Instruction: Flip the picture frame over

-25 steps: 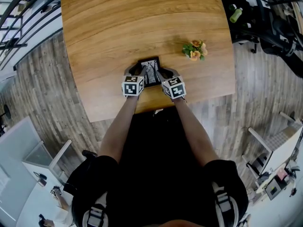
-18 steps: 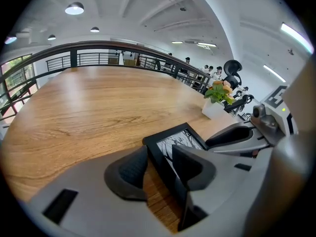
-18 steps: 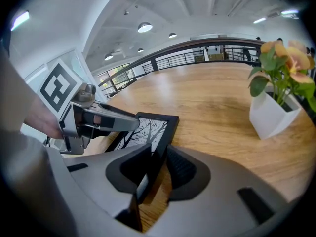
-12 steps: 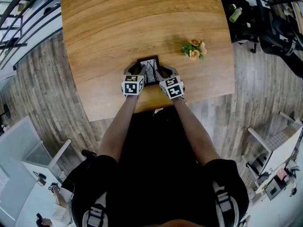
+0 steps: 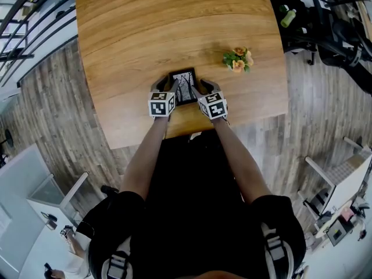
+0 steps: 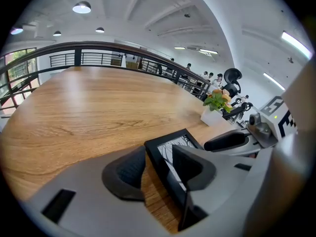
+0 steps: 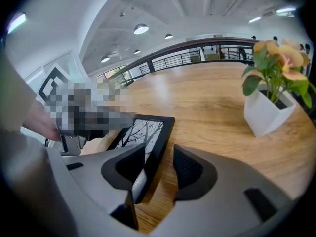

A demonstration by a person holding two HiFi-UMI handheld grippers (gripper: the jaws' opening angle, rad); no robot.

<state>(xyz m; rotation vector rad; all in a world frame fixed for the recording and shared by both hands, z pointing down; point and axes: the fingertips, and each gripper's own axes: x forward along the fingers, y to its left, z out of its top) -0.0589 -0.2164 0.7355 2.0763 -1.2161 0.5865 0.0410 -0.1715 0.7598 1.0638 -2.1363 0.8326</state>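
A black picture frame (image 5: 184,86) with a bare-tree print lies face up on the wooden table (image 5: 174,28), near its front edge. My left gripper (image 5: 169,87) straddles the frame's left rail. In the left gripper view the rail (image 6: 168,138) runs between the open jaws (image 6: 158,167), with wood showing beside the left pad. My right gripper (image 5: 203,88) straddles the right rail. Its jaws have just been opening, and the frame's edge (image 7: 159,139) sits loose between them (image 7: 159,169).
A small white pot with orange flowers (image 5: 238,60) stands on the table to the right of the frame (image 7: 274,95). The table's front edge (image 5: 192,129) runs just behind my grippers. A green bottle (image 5: 289,18) lies off the table at the upper right.
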